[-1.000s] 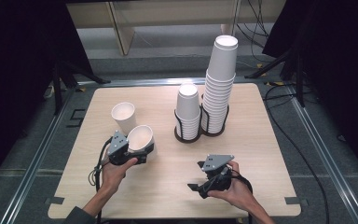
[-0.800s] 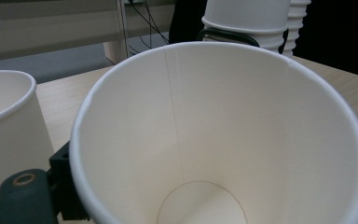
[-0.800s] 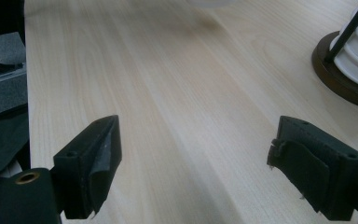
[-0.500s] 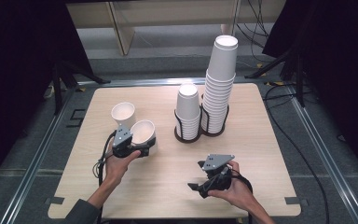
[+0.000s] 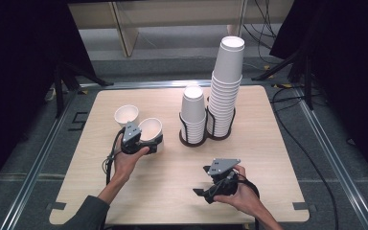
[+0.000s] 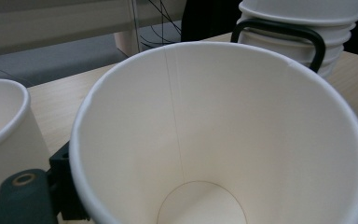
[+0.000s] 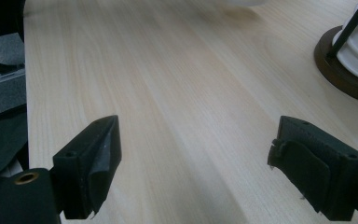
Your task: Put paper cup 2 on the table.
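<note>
Left tool [image 5: 146,142] pinches the wall of a paper cup [image 5: 150,132] – mouth tipped toward the tool's camera, cup carried over the left part of the tabletop [image 5: 268,158], just beside a second paper cup [image 5: 126,115] that stands upright there. In the left gripper view the held cup [image 6: 223,140] looks down to its base and the standing one [image 6: 2,126] sits close at the left edge. Right tool [image 5: 210,188] rests low near the front of the tabletop, jaws spread wide with nothing between them – bare wood in the gap [image 7: 196,154].

Risks we see from here:
- The grip is on thin paper at the rim or wall. Squeeze harder and the cup ovalises or creases; ease off and it slips out, rolls, and likely goes off the edge.
- The two cups are nearly touching. Any sideways drift of the left hand clips the standing cup and tips it.
- If the held cup goes down tilted like this, it lands on its edge and falls over. We want it levelled first.
- The short stack [image 5: 192,115] and tall stack [image 5: 226,86] in their black wire holders [image 5: 206,136] stand just to the right. The tall one looks top-heavy, so a swing that way could knock it.
</note>
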Tool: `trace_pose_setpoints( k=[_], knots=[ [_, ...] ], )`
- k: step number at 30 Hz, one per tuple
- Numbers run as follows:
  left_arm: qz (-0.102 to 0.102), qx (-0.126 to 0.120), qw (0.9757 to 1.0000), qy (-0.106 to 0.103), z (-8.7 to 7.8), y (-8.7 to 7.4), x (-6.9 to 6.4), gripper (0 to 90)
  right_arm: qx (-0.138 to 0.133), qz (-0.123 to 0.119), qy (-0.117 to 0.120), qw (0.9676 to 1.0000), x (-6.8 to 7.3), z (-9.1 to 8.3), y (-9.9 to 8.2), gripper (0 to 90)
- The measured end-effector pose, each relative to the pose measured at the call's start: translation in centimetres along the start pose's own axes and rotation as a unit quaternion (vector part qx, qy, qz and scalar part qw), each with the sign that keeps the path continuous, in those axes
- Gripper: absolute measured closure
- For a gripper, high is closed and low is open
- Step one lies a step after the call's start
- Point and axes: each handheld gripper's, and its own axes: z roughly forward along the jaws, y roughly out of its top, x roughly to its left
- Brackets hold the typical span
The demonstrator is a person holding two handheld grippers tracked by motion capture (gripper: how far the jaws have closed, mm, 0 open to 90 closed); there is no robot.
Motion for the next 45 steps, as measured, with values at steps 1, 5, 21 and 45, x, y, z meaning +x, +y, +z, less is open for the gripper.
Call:
trace_pose_setpoints(
  k=[1, 5, 21, 45],
  knots=[
    [-0.001, -0.001, 1.0, 0.004, 0.2, 0.1, 0.0, 14.6, 0.001, 0.001, 0.001, 1.0, 0.0, 0.0, 0.0, 16.0],
    [-0.007, -0.003, 0.9999, 0.013, 1.0, 0.5, 0.3, 14.5, -0.001, 0.002, 0.001, 1.0, -0.1, 0.0, 0.0, 16.0],
    [-0.003, 0.005, 0.9989, 0.046, 4.1, 0.4, 0.7, 14.4, 0.007, 0.0, 0.005, 1.0, 0.0, 0.1, -0.1, 16.0],
    [-0.014, 0.016, 0.9958, 0.089, 7.1, 0.2, 0.6, 14.0, 0.005, -0.001, 0.009, 0.9999, 0.1, 0.1, -0.1, 16.0]
  ],
)
